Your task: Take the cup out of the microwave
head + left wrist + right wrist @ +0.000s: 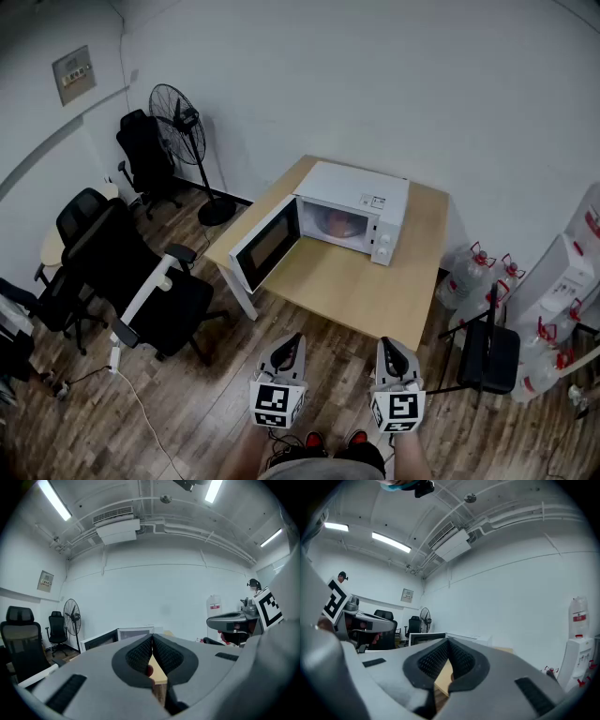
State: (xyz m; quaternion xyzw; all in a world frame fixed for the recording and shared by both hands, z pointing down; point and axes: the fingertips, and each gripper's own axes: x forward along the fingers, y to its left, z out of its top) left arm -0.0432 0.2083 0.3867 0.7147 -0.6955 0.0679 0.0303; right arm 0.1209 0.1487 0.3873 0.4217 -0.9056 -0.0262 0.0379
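Note:
A white microwave [361, 211] stands on a wooden table [347, 286] with its door [265, 246] swung open to the left. Inside it a reddish cup [341, 223] shows dimly. Both grippers hang low at the near edge of the head view, over the floor and well short of the table. The left gripper [292, 344] and the right gripper [388, 345] each have their jaws closed tip to tip on nothing. In the left gripper view the left gripper [152, 643] points toward the microwave [136, 632]. In the right gripper view the right gripper [449, 645] points past the open door [426, 638].
Black office chairs [141, 281] crowd the floor left of the table, with a standing fan [178, 117] behind them. Right of the table are large water bottles [473, 277], a black chair [492, 356] and a white dispenser [562, 281]. A cable [141, 403] trails over the floor.

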